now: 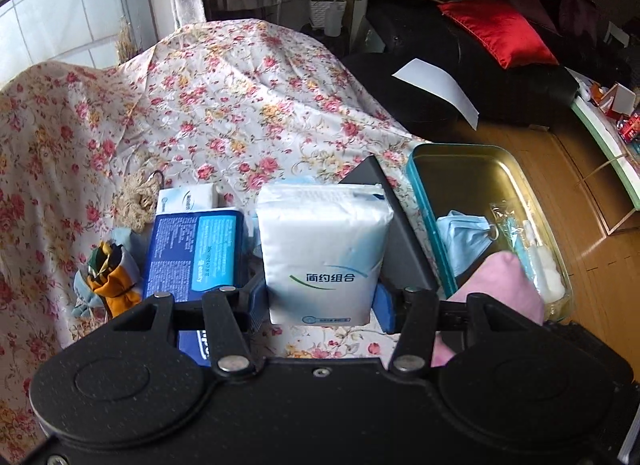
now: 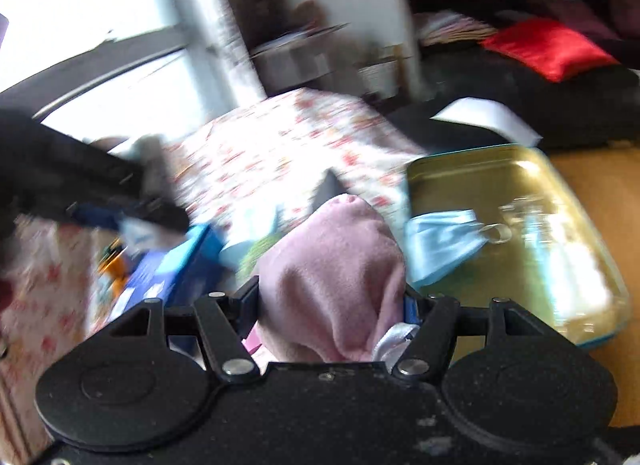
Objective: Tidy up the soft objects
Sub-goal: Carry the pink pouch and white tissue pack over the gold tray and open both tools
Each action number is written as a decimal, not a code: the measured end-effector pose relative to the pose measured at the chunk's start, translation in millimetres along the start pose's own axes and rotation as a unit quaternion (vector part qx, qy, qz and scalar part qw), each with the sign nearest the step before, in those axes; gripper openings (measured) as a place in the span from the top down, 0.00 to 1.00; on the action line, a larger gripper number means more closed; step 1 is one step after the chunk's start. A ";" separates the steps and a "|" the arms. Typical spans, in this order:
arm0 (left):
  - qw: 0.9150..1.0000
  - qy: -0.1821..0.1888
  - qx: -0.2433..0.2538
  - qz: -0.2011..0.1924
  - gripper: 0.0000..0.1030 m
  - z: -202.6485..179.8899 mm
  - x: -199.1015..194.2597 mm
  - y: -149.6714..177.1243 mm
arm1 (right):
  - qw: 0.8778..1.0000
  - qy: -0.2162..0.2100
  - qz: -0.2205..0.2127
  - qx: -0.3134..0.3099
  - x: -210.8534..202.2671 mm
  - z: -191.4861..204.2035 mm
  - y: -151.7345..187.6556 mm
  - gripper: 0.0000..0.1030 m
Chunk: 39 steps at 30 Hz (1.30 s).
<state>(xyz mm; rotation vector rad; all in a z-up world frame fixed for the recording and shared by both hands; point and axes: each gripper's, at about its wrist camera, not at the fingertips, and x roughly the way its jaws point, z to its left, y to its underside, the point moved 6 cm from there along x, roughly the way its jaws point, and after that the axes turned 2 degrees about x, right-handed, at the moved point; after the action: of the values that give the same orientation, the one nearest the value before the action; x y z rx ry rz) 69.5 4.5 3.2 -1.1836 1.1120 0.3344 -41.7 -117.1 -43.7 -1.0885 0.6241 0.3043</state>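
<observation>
Left tongs (image 1: 322,297) first: clamped on a white tissue pack (image 1: 324,249), blue pads pressing both its sides, pack standing upright w/ its long axis running straight out along the fingers, printed end nearest the camera. It's clear of the floral cloth (image 1: 224,105) on the bench, by the look of it. Below-left of it, a blue box (image 1: 196,249) lies on the cloth, plus a yellow-green fabric bundle (image 1: 108,273) further left. Now the bit that matters: the gold tin w/ teal rim (image 1: 480,169) sits to the right of the left tongs, near, open side up, long axis running away from the camera; blue face mask (image 1: 464,237) already inside. So for the pack I'd call it a swing right & down. Right tongs (image 2: 332,305): closed on a pink fleece cloth (image 2: 332,261), wad bulging up between the fingers, view blurry. From there the tin (image 2: 520,193) is right of the tongs too, just beside, mask (image 2: 440,241) at its near-left corner. Right hand's nearer the tin, I reckon, so pink cloth likely goes in ahead of the pack.
</observation>
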 end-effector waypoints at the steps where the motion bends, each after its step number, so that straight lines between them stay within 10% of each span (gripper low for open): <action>1: 1.000 0.002 0.004 -0.001 0.51 -4.0 -0.5 -1.9 | 1.000 0.014 -0.008 0.012 -1.3 -6.0 -2.7 0.36; 18: 0.997 0.039 0.060 -0.010 0.51 -88.5 22.2 -53.1 | 0.972 0.175 -0.058 0.143 5.8 -86.5 -20.6 0.36; 39: 0.994 0.032 0.107 0.003 0.51 -162.9 84.1 -94.9 | 0.970 0.148 -0.038 0.190 32.8 -104.6 -27.3 0.36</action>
<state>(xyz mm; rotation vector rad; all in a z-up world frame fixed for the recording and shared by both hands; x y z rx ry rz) 93.8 -200.3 -5.6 -1.0078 1.1755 0.1774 -35.0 -224.9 -76.9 -0.7897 0.8654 -0.0490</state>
